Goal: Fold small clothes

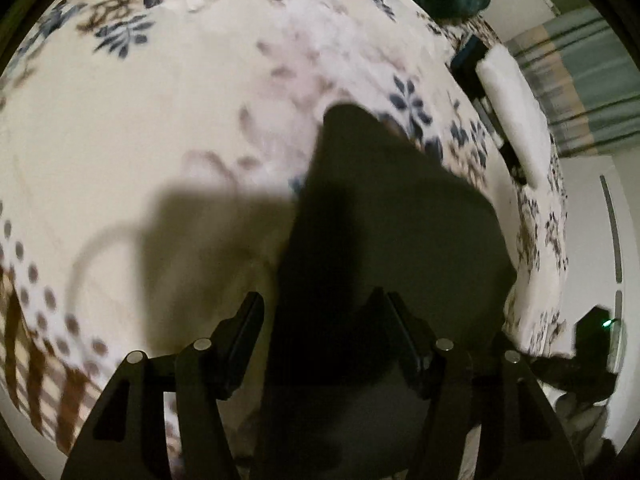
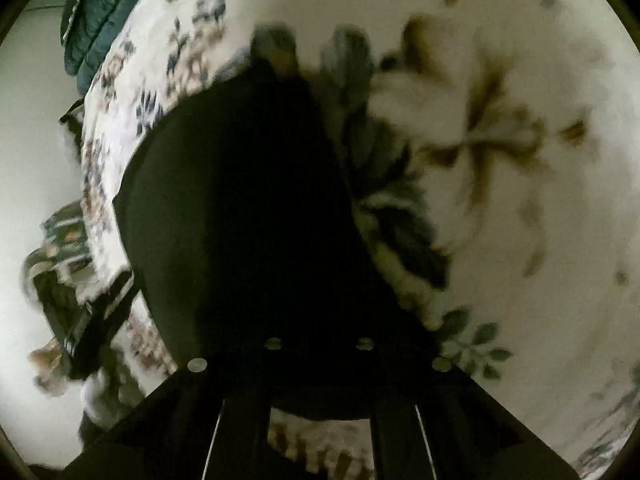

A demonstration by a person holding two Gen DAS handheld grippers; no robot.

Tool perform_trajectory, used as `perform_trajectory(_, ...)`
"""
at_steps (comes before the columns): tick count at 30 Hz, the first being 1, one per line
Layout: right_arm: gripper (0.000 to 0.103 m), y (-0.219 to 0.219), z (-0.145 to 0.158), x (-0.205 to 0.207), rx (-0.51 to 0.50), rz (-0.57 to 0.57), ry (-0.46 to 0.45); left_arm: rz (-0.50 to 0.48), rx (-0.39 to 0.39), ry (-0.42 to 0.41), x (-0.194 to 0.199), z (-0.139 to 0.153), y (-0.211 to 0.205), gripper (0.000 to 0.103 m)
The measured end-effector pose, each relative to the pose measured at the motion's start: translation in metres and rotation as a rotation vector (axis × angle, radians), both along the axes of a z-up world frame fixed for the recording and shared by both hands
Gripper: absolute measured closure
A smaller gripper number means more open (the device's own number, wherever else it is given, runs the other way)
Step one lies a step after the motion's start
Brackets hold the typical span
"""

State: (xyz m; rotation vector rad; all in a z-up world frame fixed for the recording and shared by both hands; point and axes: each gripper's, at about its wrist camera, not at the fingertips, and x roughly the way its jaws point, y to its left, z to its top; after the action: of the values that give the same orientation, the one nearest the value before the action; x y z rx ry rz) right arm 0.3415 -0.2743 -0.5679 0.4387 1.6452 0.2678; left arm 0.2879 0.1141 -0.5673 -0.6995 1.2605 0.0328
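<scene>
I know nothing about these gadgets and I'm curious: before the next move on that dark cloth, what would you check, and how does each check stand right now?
1. Dark garment lies on the floral blanket: ok.
2. Left gripper open, fingers astride the garment's near edge: ok.
3. Right gripper state: cannot tell; the fingertips vanish against the dark cloth.
4. Garment flat, no bunching: cannot tell; too dark and blurred.
5. Bare blanket beside the garment to fold onto: ok.
6. Sharp view: not ok; both views are smeared.
</scene>
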Motion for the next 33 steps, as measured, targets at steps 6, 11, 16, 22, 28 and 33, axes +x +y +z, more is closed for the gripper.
perform_trajectory(6, 0.099, -0.024, 0.047, -0.016, -0.082, -0.071, -0.067, -0.026, -0.004, -0.006, -0.003, 0.002, -0.009, 0.044)
perform_trajectory(11, 0.098, -0.057, 0.010, -0.024, -0.078, -0.074, 0.071, -0.031, -0.030, -0.019, 0.002, 0.001, -0.008, 0.044)
perform_trajectory(16, 0.068, -0.068, -0.027, -0.005, 0.012, -0.059, 0.151, -0.039, -0.124, -0.022, 0.005, -0.015, -0.001, 0.044)
perform_trajectory(22, 0.027, -0.059, -0.067, 0.033, 0.352, -0.016, 0.137, -0.059, -0.299, -0.087, 0.003, -0.039, 0.000, 0.034)
perform_trajectory(28, 0.024, -0.018, -0.082, 0.039, 0.489, 0.093, 0.131, -0.033, -0.385, -0.180, 0.016, -0.039, -0.009, 0.050)
perform_trajectory(33, 0.083, -0.006, -0.062, 0.029, 0.440, 0.062, 0.066, -0.046, -0.327, -0.192, 0.021, -0.013, -0.012, 0.081)
